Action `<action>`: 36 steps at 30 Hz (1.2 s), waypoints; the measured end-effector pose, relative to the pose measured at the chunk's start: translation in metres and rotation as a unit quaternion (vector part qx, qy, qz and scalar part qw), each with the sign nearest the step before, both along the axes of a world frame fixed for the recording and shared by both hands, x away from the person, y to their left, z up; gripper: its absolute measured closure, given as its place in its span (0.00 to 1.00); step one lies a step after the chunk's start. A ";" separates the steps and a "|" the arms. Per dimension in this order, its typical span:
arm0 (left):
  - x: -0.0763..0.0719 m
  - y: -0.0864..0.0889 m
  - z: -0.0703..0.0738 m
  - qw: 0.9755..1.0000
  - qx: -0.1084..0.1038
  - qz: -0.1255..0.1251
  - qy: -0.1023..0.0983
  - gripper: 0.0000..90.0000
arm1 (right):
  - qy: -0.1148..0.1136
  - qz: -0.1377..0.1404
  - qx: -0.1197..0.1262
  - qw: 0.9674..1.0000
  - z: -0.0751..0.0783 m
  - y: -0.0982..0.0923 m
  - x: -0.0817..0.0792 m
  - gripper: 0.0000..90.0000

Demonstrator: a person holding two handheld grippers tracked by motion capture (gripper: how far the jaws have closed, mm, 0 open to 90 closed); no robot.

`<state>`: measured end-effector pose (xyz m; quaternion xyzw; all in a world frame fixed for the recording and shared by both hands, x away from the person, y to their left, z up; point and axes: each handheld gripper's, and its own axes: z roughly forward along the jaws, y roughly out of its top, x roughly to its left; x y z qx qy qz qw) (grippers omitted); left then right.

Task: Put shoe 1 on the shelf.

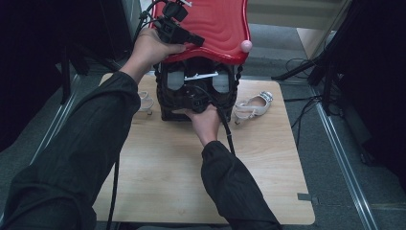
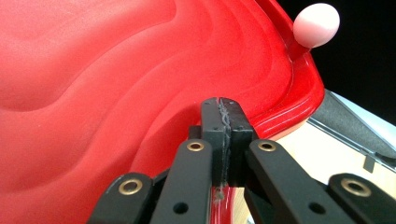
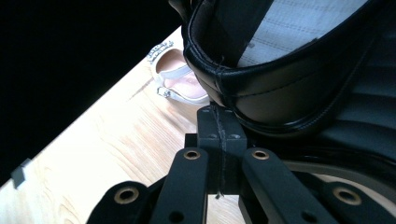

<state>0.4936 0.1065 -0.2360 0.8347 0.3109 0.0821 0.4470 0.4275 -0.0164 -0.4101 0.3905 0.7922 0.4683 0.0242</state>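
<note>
We take the black bag [image 1: 196,91] as our landmark: it stands at the far edge of the wooden table [image 1: 206,182], its red flap [image 1: 215,26] lifted up and back over its open mouth. Our left gripper [image 1: 184,36] has its jaws clenched on the near edge of that flap; a pink ball knob [image 1: 246,46] sits at the flap's right corner. Our right gripper [image 1: 201,103] rests against the bag's front, jaws pressed together with nothing between them. One white sandal [image 1: 253,105] lies just right of the bag, another white sandal [image 1: 143,101] just left.
</note>
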 end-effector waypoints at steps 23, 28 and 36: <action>-0.025 0.015 0.015 0.999 -0.014 -0.003 0.028 0.49 | -0.026 0.044 0.001 0.999 0.008 -0.043 -0.034 0.54; -0.043 0.019 0.013 1.000 -0.011 -0.013 0.026 0.46 | -0.038 0.053 -0.002 0.998 0.009 -0.053 -0.046 0.49; -0.067 0.024 0.004 0.999 -0.017 -0.019 0.028 0.45 | -0.045 0.062 -0.017 0.997 0.004 -0.069 -0.064 0.46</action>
